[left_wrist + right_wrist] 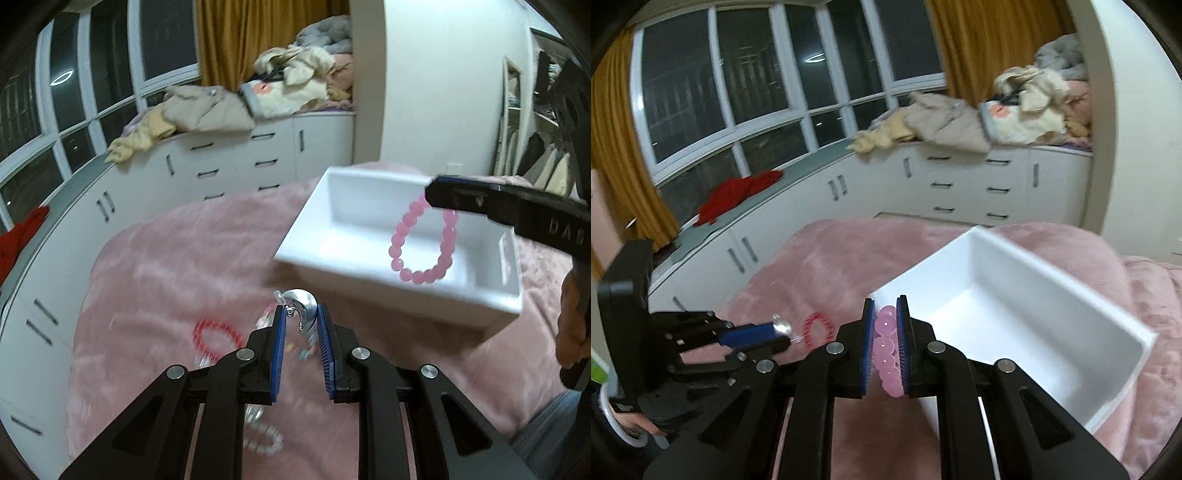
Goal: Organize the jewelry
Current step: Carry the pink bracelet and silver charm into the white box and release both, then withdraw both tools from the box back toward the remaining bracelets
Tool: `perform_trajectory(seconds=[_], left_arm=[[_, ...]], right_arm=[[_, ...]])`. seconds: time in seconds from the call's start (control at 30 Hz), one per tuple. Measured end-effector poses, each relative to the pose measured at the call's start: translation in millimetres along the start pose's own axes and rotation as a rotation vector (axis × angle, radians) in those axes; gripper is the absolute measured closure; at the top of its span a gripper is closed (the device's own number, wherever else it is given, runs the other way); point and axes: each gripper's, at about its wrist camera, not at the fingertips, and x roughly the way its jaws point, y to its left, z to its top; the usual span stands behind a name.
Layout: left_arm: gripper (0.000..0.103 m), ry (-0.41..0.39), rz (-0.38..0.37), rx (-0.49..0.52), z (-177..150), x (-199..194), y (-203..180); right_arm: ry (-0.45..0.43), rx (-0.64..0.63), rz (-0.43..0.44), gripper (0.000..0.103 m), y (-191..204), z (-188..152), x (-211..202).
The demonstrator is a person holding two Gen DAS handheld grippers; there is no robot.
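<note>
My left gripper [301,317] is shut on a silver crescent-shaped piece of jewelry [304,304], held above the pink blanket [155,258]. My right gripper [885,314] is shut on a pink bead bracelet [886,354]; in the left wrist view the bracelet [423,243] hangs from the right gripper [434,195] over the white box [369,192]. In the right wrist view the box [1071,291] lies just right of my fingers. A red bead bracelet [216,334] and clear bead pieces [264,439] lie on the blanket below the left gripper.
White drawers and cabinets [229,162] run along the curved window wall, with piled clothes [207,107] on top. A red cloth [738,195] lies on the window ledge. A wardrobe [532,147] stands at the right.
</note>
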Motion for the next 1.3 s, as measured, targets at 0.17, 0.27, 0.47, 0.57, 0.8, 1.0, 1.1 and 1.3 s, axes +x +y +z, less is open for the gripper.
perform_trajectory(seconds=[0.17,0.27,0.47,0.57,0.8,1.0,1.1,1.3], left_arm=[[0.081,0.010,-0.042,0.047,44,19,-20],[0.081,0.036,-0.063,0.078,62,36,-34],[0.081,0.157,-0.127,0.083,91,99,-60],[0.081,0.215,-0.142,0.059,96,129,-67],[0.081,0.335,-0.144,0.023,88,190,-63],[0.080,0.402,-0.121,0.060,82,223,-69],[0.080,0.415,-0.107,0.070,79,234,-71],[0.059,0.396,-0.096,0.067,77,236,-71]], right_arm=[[-0.019,0.068,-0.063,0.090,-39,9,-15],[-0.008,0.075,-0.116,0.090,-56,9,-15],[0.060,0.099,-0.156,0.091,-84,1,1],[0.110,0.087,-0.178,0.091,-87,-5,17],[0.187,0.009,-0.229,0.091,-76,-19,43],[0.231,-0.064,-0.311,0.091,-70,-25,55],[0.257,-0.073,-0.337,0.090,-72,-31,61],[0.231,-0.092,-0.351,0.089,-67,-28,59]])
